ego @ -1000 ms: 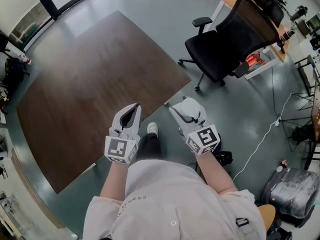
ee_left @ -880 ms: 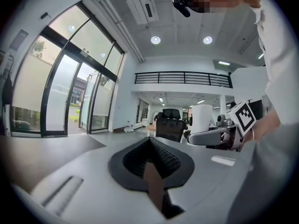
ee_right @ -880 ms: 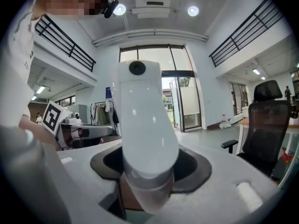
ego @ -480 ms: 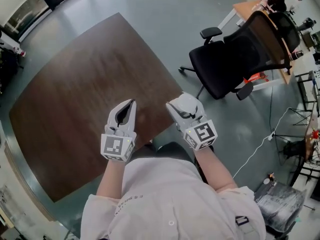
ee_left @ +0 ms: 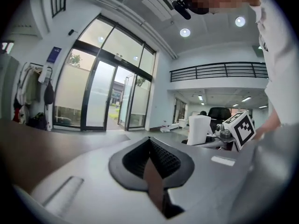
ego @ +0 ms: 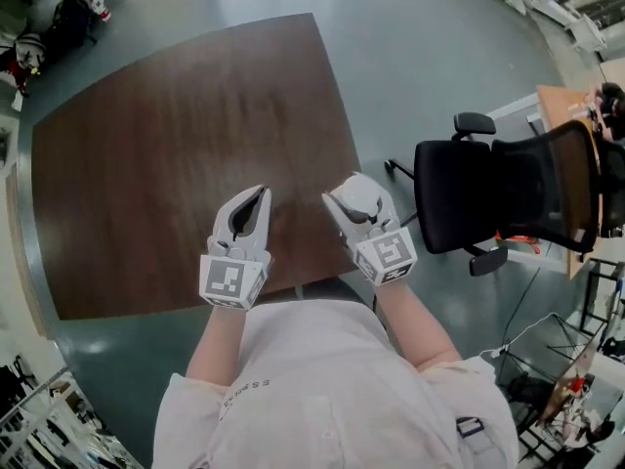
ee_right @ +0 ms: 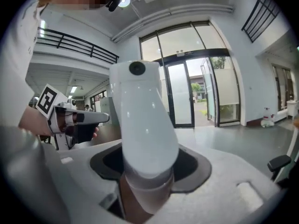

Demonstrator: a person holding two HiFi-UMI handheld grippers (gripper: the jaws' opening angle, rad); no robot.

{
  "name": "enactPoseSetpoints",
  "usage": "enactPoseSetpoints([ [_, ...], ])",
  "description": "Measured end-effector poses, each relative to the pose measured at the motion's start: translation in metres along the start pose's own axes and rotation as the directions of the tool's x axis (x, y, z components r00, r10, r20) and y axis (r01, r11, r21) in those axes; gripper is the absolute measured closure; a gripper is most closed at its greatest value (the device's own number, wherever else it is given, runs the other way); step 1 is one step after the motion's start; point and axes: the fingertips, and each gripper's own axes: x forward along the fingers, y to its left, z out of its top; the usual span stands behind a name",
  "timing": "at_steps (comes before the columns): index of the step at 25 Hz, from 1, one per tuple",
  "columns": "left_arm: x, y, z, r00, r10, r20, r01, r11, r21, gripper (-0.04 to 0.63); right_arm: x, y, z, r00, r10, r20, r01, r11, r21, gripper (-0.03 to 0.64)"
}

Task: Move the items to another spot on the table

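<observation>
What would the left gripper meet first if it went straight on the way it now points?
Probably the brown table: the left gripper points across its top, seemingly tilted slightly down. Nothing stands in that line; how high it hangs above the wood is unclear.

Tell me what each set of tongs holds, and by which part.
Right tongs grip a smooth white bottle-like object by its narrower lower end. Left tongs are shut and hold nothing.
</observation>
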Motion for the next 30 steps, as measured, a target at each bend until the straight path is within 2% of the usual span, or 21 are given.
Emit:
enactPoseSetpoints([
  [4, 0.002, 0.001, -0.004, 0.996, 0.094, -0.002, -0.094, 0.995, -0.027, 0.578, 0.024, -0.007, -0.003, 0.994, 0.113, -0.002, -0.113, 0.992, -0.054, 0.368],
  [7, 0.005, 0.006, -0.011, 0.990, 0.143, -0.013, -0.143, 0.989, -0.040, 0.578, 0.040, -0.014, -0.009, 0.986, 0.163, 0.020, -0.161, 0.983, -0.087, 0.368],
  [10, 0.005, 0.011, -0.034, 0.983, 0.185, -0.018, -0.185, 0.982, -0.034, 0.578, 0.047, -0.020, -0.031, 0.983, 0.181, 0.020, -0.179, 0.979, -0.094, 0.369],
  [14, 0.001, 0.018, -0.059, 0.974, 0.226, -0.023, -0.227, 0.970, -0.081, 0.578, 0.054, -0.018, -0.054, 0.977, 0.214, 0.013, -0.212, 0.973, -0.094, 0.368],
  [16, -0.002, 0.022, -0.058, 0.971, 0.239, -0.021, -0.240, 0.966, -0.098, 0.578, 0.055, -0.015, -0.055, 0.974, 0.228, 0.015, -0.226, 0.970, -0.092, 0.368],
  [21, -0.010, 0.021, -0.057, 0.961, 0.276, -0.010, -0.275, 0.958, -0.085, 0.578, 0.050, -0.013, -0.058, 0.970, 0.242, 0.025, -0.239, 0.966, -0.095, 0.368],
  [25, -0.012, 0.022, -0.054, 0.962, 0.274, -0.013, -0.274, 0.958, -0.087, 0.578, 0.051, -0.007, -0.060, 0.967, 0.253, 0.019, -0.249, 0.961, -0.124, 0.368],
  [26, -0.013, 0.022, -0.053, 0.961, 0.275, -0.015, -0.275, 0.957, -0.088, 0.578, 0.052, -0.005, -0.061, 0.967, 0.254, 0.008, -0.251, 0.960, -0.126, 0.359],
  [30, -0.019, 0.016, -0.044, 0.962, 0.272, -0.013, -0.272, 0.957, -0.104, 0.578, 0.051, -0.004, -0.069, 0.962, 0.270, -0.039, -0.273, 0.958, -0.087, 0.216],
])
